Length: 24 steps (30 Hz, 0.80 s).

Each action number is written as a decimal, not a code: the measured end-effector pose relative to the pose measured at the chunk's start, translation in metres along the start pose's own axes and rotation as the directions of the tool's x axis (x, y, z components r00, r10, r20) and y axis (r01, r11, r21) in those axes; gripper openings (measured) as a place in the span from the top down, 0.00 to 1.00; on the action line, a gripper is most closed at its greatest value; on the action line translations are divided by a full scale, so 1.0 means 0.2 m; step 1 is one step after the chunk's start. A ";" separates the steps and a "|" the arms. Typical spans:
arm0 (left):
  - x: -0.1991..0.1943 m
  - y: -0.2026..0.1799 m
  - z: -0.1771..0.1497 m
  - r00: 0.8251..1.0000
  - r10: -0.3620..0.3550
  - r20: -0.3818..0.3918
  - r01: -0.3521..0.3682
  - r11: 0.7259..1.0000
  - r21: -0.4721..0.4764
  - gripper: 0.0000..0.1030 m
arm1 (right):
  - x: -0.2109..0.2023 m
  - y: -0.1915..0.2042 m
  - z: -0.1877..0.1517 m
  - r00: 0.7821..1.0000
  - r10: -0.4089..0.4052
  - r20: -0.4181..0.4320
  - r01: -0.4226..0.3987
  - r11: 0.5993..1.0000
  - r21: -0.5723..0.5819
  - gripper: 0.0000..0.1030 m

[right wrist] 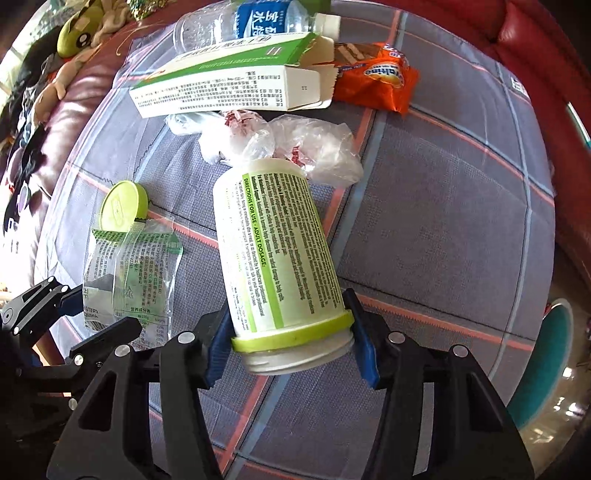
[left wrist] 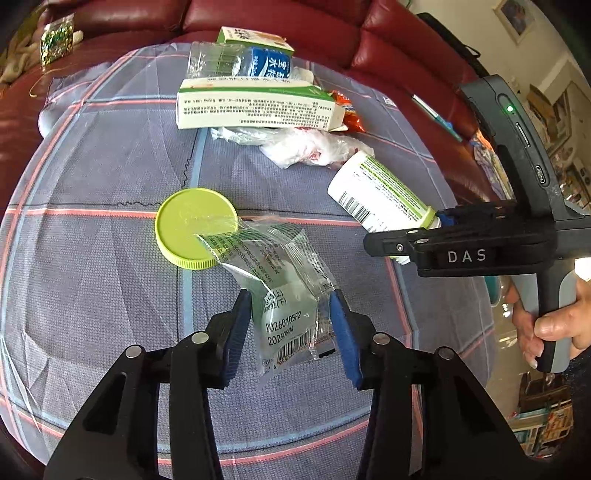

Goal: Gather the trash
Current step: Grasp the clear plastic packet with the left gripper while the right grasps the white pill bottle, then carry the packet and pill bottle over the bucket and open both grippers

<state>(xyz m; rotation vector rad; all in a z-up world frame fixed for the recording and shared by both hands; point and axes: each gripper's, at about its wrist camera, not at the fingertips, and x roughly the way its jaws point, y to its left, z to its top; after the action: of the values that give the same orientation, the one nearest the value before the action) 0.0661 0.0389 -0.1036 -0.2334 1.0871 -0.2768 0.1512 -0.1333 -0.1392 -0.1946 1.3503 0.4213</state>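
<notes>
Left gripper (left wrist: 291, 325) has its fingers apart around the clear wrapper (left wrist: 280, 280), which overlaps the green lid (left wrist: 188, 221). Right gripper (right wrist: 291, 339) straddles the white bottle (right wrist: 277, 254) neck, fingers spread, contact unclear. Crumpled plastic (right wrist: 295, 144), carton (right wrist: 229, 85), orange packet (right wrist: 376, 81) crowd behind on the plaid cloth (right wrist: 443, 229).

This is a home living room. A dark red leather sofa (left wrist: 280, 26) curves along the far edge of a surface spread with a checked grey cloth (left wrist: 110, 177). A framed picture (left wrist: 515, 16) hangs on the pale wall past the right corner, with crowded shelves (left wrist: 554, 122) below it. Soft toys (right wrist: 79, 27) and bundled fabric lie on the cushions beyond the cloth's left edge.
</notes>
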 end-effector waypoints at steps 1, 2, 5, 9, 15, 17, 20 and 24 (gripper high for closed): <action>-0.02 -0.01 0.00 1.000 0.002 0.005 -0.002 1.000 0.011 0.59 | -0.02 -0.03 -0.01 1.000 0.007 0.012 -0.007 1.000 0.022 0.49; -0.03 -0.02 0.00 1.000 0.004 0.008 -0.004 1.000 0.020 0.60 | -0.04 -0.07 -0.03 0.999 0.023 0.024 -0.024 0.998 0.051 0.49; -0.06 -0.04 0.02 1.000 0.010 0.015 -0.011 0.999 0.040 0.60 | -0.09 -0.18 -0.09 0.994 0.092 0.053 -0.098 0.986 0.132 0.49; -0.10 -0.11 0.04 0.999 0.013 0.034 -0.016 0.997 0.071 0.60 | -0.20 -0.30 -0.19 0.986 0.126 0.110 -0.146 0.968 0.204 0.49; -0.13 -0.29 0.08 0.999 -0.001 0.047 -0.006 0.990 0.144 0.60 | -0.35 -0.47 -0.36 0.967 0.151 0.206 -0.208 0.933 0.294 0.49; -0.13 -0.37 0.10 0.999 -0.011 0.047 0.002 0.984 0.175 0.60 | -0.42 -0.54 -0.40 0.959 0.149 0.242 -0.223 0.922 0.317 0.49; -0.12 -0.50 0.13 0.998 -0.030 0.049 0.018 0.974 0.226 0.60 | -0.50 -0.65 -0.47 0.944 0.147 0.295 -0.251 0.900 0.356 0.49; -0.10 -0.68 0.17 0.997 -0.062 0.040 0.048 0.958 0.282 0.60 | -0.58 -0.79 -0.57 0.935 0.118 0.334 -0.254 0.881 0.399 0.49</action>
<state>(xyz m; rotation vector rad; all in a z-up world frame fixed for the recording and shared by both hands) 0.0731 -0.0798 -0.0278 -0.0163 0.9813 -0.4692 0.0941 -0.3416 -0.0677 0.3684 1.1301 0.2846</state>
